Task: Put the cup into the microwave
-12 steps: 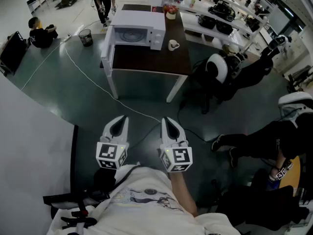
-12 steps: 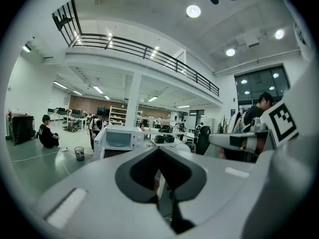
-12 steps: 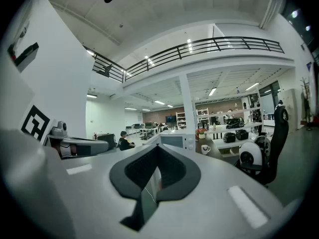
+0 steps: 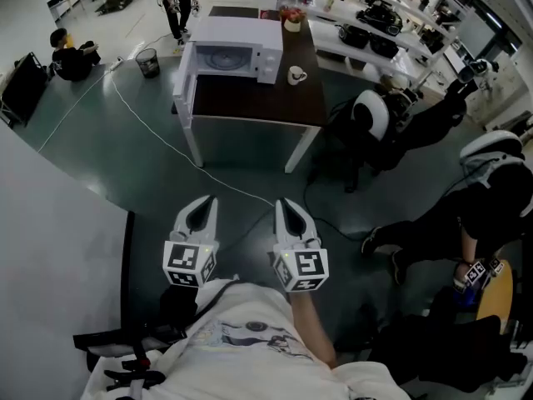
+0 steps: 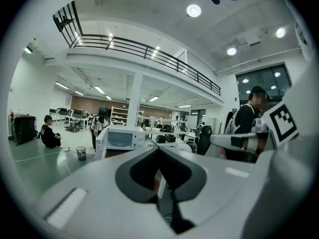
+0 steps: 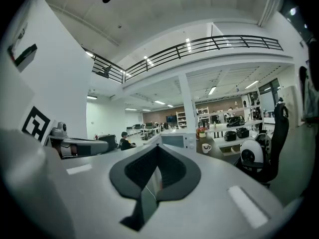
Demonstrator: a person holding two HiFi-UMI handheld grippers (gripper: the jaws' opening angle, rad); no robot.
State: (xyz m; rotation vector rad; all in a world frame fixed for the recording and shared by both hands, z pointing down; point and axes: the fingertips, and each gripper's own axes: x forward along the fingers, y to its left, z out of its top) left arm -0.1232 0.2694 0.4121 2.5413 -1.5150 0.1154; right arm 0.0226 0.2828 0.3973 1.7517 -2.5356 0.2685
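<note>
A white cup stands on a dark table, to the right of a white microwave whose door hangs open on the left. Both grippers are held side by side near my body, well short of the table. My left gripper is shut with nothing in it, and so is my right gripper. The left gripper view shows the microwave far ahead, past its closed jaws. In the right gripper view the cup sits small beside the microwave.
A white cable runs across the dark floor towards the table. An office chair stands at the table's right, and a seated person is further right. A waste bin stands left of the table. A flower pot sits on the table behind the microwave.
The seated person at the right has shifted a little. Both grippers stay where they were, still shut.
</note>
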